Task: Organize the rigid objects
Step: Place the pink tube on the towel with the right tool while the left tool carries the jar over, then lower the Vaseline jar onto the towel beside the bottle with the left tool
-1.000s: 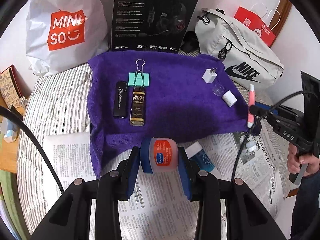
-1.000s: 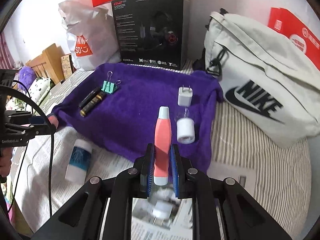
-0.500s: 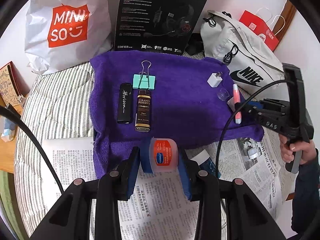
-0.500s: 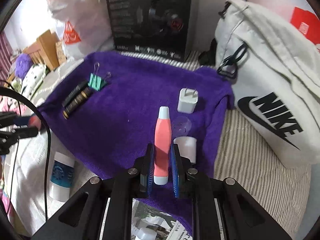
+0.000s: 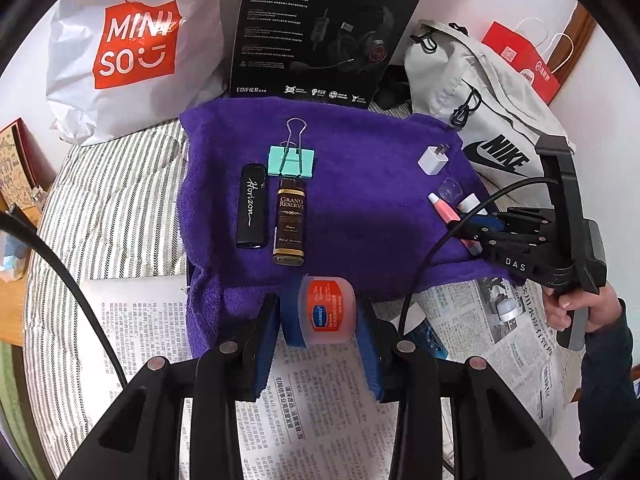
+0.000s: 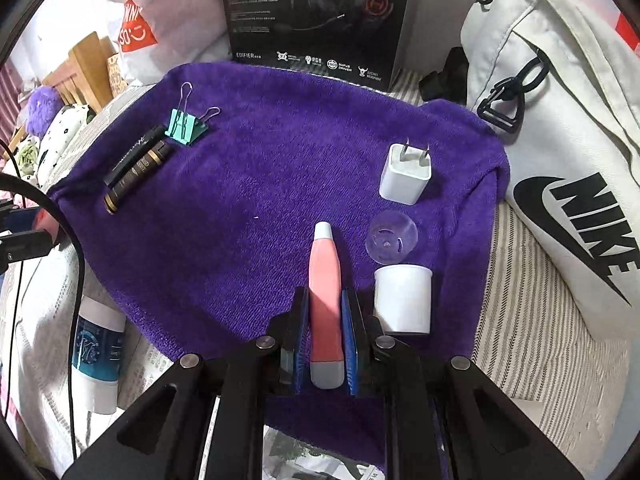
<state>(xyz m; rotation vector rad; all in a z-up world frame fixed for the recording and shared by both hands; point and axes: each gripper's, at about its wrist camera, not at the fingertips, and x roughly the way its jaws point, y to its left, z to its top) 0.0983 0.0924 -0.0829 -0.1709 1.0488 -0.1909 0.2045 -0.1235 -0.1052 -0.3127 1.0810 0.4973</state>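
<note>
My left gripper [image 5: 320,312] is shut on a small jar with an orange label [image 5: 328,312], held at the near edge of the purple towel [image 5: 360,200]. My right gripper [image 6: 325,300] is shut on a pink tube [image 6: 325,280] low over the towel's right part [image 6: 260,200]; it also shows in the left wrist view [image 5: 464,220]. On the towel lie a green binder clip [image 5: 291,162], a black lighter [image 5: 251,210], a brown bottle [image 5: 290,222], a white charger plug [image 6: 406,174], a clear cap [image 6: 391,236] and a white cup [image 6: 403,298].
A white-and-blue tube [image 6: 98,354] lies on newspaper [image 5: 328,420] left of the towel's near edge. A black headset box [image 5: 324,28], a Miniso bag [image 5: 132,44] and a Nike bag [image 6: 560,140] stand behind and to the right.
My right gripper has carried the pink tube forward and down over the towel, beside the white cup. My left gripper has moved the jar slightly forward to the towel's edge.
</note>
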